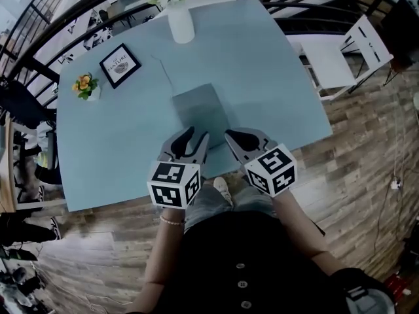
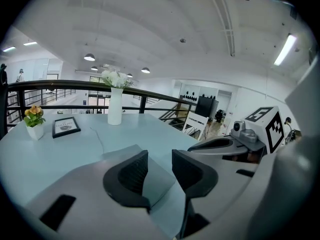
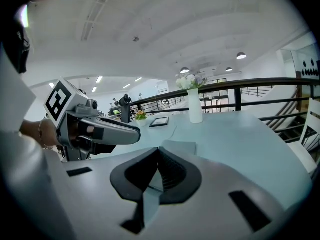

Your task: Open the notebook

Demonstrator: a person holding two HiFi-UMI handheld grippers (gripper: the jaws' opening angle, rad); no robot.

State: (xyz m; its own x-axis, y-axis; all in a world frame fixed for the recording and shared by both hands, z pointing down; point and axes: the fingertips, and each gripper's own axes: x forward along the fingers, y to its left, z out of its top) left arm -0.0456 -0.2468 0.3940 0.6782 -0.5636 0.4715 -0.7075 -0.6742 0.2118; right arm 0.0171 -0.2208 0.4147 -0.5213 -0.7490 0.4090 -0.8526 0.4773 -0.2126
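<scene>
Both grippers hang over the near edge of the table [image 1: 111, 156], just short of the notebook [image 1: 201, 113], which lies closed and flat at the table's near middle, well apart from the vase [image 1: 181, 21] at the far side. Your left gripper [image 1: 196, 136] has its jaws spread with nothing between them. Your right gripper [image 1: 234, 137] has its jaws pressed together, empty. To open it cleanly, bring the left jaws low to the cover's free edge, pinch the cover alone, and press the right tip on the pages as you lift.

left gripper [image 1: 198, 133] spread apart; right gripper [image 1: 230, 135] closed
</scene>
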